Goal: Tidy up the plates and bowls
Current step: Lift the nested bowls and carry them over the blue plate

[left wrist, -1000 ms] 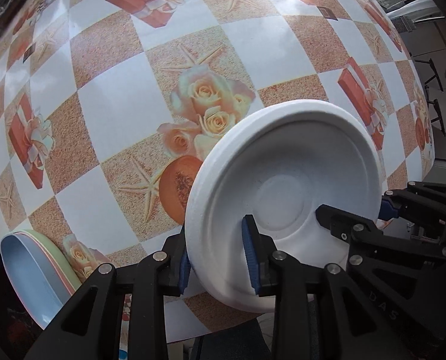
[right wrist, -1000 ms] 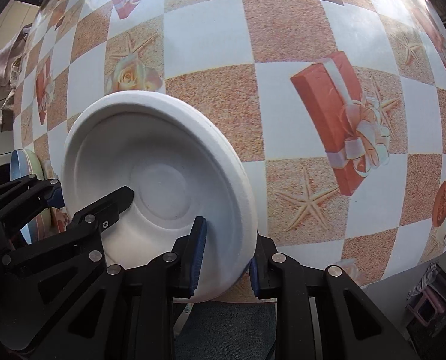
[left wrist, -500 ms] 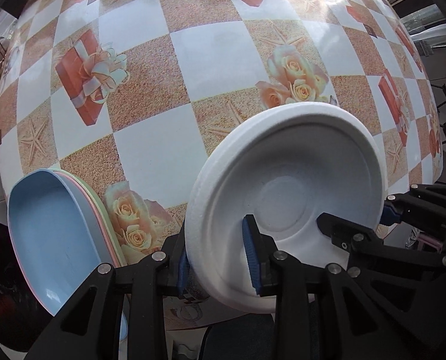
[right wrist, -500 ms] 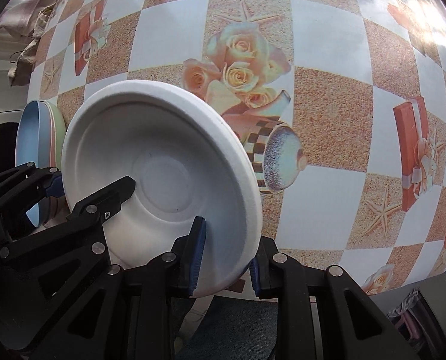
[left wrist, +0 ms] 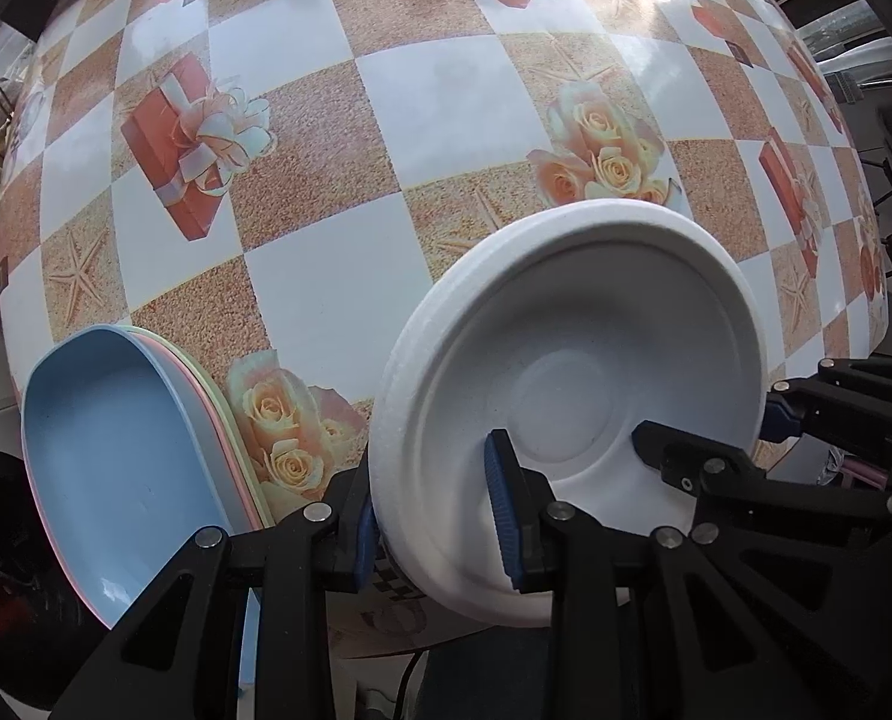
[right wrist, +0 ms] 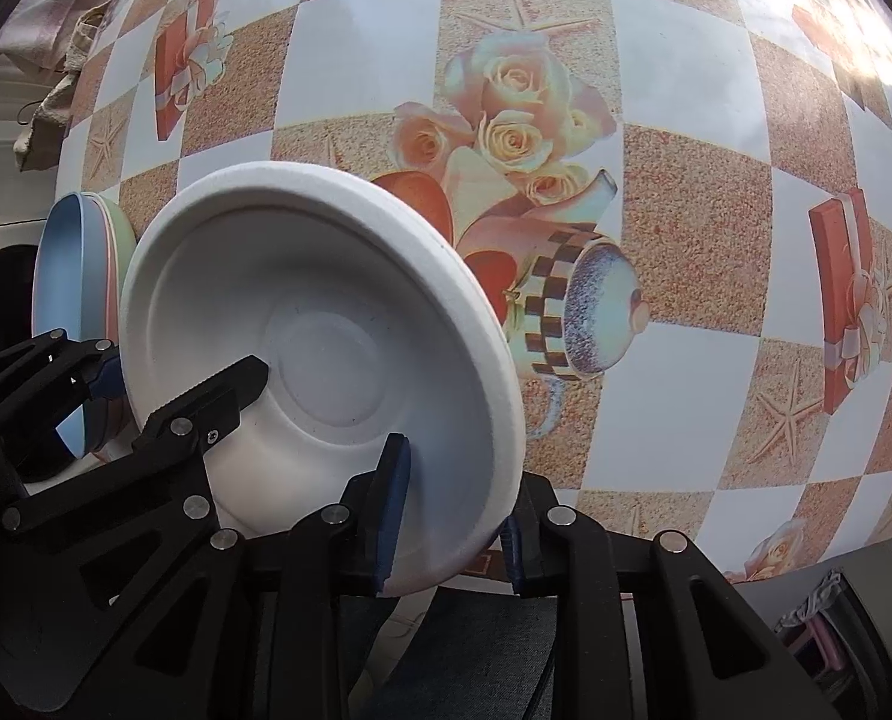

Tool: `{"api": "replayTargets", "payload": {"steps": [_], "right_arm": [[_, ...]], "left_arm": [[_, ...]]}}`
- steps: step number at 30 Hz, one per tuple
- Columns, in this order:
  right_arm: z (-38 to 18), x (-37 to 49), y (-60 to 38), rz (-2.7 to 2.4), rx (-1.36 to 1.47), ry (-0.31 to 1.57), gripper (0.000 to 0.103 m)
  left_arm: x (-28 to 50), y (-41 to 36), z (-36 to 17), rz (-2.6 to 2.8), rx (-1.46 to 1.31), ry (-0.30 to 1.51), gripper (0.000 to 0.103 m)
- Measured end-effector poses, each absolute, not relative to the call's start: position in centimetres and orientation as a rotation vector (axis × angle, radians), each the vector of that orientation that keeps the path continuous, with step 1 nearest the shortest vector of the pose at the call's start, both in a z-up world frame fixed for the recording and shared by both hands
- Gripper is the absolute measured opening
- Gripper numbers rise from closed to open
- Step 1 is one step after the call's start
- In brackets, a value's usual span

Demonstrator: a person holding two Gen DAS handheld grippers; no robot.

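A white foam plate (left wrist: 596,312) hangs tilted above the near edge of the chequered table (left wrist: 446,96). My left gripper (left wrist: 434,516) is shut on its left rim, one blue pad inside and one outside. On the opposite rim my right gripper (right wrist: 452,516) is shut the same way. Each gripper shows in the other's view: the right gripper (left wrist: 710,426) and the left gripper (right wrist: 179,372). A stack of pastel plates (left wrist: 104,450), blue on top over pink and green, lies just left of the white plate (right wrist: 254,276) at the table's near-left corner; the same stack (right wrist: 68,276) is partly hidden.
The tablecloth is printed with roses, gift boxes and starfish. A beige cloth (right wrist: 56,90) hangs off the far left side. The table's front edge runs just under both grippers. A dark chair frame (left wrist: 890,192) stands beyond the right edge.
Both grippers have carried the white plate leftward along the table's front edge. The pastel stack has come further into view and now sits close beside the plate. Both grips are unchanged.
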State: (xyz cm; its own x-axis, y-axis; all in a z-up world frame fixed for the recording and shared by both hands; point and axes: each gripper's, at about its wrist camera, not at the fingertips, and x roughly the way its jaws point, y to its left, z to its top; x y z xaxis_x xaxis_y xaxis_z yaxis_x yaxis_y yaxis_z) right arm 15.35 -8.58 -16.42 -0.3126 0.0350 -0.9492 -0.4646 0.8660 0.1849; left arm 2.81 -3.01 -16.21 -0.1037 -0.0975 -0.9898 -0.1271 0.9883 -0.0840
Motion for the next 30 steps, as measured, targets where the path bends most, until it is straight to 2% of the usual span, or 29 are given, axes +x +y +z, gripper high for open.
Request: {"api": "replayTargets", "payload": {"steps": [30], "right_arm": [[-19.1, 12.4, -10.2, 0.525, -0.280, 1.880, 0.029]], "left_arm": [[3.0, -2.8, -15.7, 0.030, -0.159, 1.677, 0.035]]}}
